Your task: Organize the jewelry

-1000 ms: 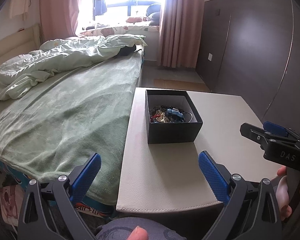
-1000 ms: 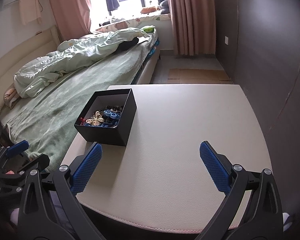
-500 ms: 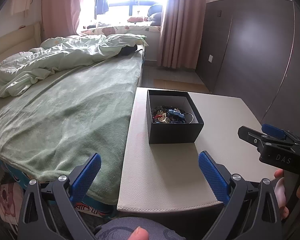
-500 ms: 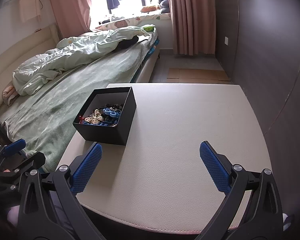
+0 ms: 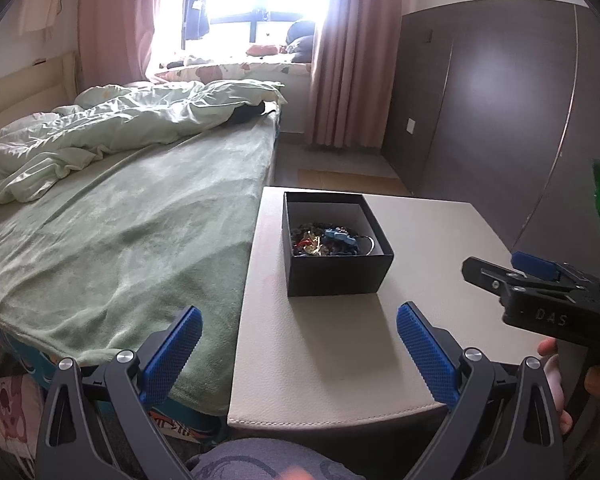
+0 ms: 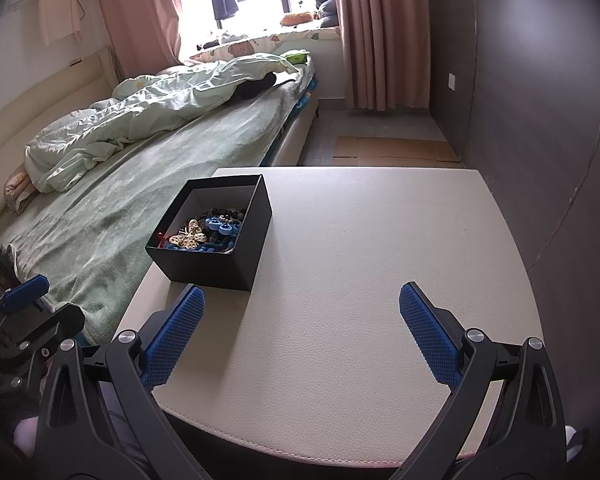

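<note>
A black open box (image 5: pixel 336 276) stands on the left part of a cream table (image 5: pixel 340 352); it also shows in the right wrist view (image 6: pixel 220 268). Inside lies a heap of jewelry (image 5: pixel 328 240), with blue pieces and a pale butterfly piece (image 6: pixel 188 236). My left gripper (image 5: pixel 296 340) is open and empty, low over the table's near left edge, short of the box. My right gripper (image 6: pixel 300 328) is open and empty over the table's near middle, to the right of the box. It also shows at the right edge of the left wrist view (image 5: pixel 540 292).
A bed with a green blanket (image 5: pixel 120 232) and a rumpled duvet (image 5: pixel 120 128) runs along the table's left side. A dark wardrobe wall (image 6: pixel 540 100) stands to the right. Pink curtains (image 5: pixel 356 52) and a window are at the back.
Both grippers have risen and tilted a little, so the box sits lower in both views. Their jaws have stayed open. The box has not moved.
</note>
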Tool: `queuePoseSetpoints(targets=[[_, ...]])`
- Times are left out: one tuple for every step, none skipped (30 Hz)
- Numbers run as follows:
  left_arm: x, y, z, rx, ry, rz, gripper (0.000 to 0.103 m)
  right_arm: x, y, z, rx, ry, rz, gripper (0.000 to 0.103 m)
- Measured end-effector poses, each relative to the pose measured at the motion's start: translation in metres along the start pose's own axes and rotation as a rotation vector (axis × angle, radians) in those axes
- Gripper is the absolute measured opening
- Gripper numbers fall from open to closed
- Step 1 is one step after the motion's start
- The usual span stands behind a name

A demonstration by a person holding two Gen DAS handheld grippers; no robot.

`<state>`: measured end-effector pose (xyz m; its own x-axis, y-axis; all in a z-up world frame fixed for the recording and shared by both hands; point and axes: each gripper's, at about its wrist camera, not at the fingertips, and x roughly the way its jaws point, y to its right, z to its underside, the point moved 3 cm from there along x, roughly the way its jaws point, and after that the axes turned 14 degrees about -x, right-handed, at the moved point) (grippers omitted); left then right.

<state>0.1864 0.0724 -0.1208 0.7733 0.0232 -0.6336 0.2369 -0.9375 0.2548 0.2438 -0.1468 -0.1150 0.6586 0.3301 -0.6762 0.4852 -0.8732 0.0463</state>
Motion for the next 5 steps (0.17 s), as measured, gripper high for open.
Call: queuePoseSetpoints(targets=[[0.0004,0.0006,0.0,0.0,-0.002,0.004,0.095,-0.0011,0.0004,0.0005,0.002,0.001,0.001,0.098],[0.0008,0.0011,0.0001,0.0,-0.003,0.002,0.095,-0.0015,0.0009,0.0007,0.003,0.002,0.002,0.098],[0.001,0.0015,0.0004,0.0,-0.005,0.002,0.095,-0.0016,0.0015,0.0008,0.005,0.003,0.002,0.098],[0.0013,0.0015,0.0004,0.001,-0.005,0.002,0.095,-0.0015,0.002,0.0012,0.006,0.002,0.003,0.098],[0.0016,0.0016,0.0,0.001,-0.006,0.002,0.095,-0.0015,0.0024,0.0008,0.006,0.001,0.004,0.098]])
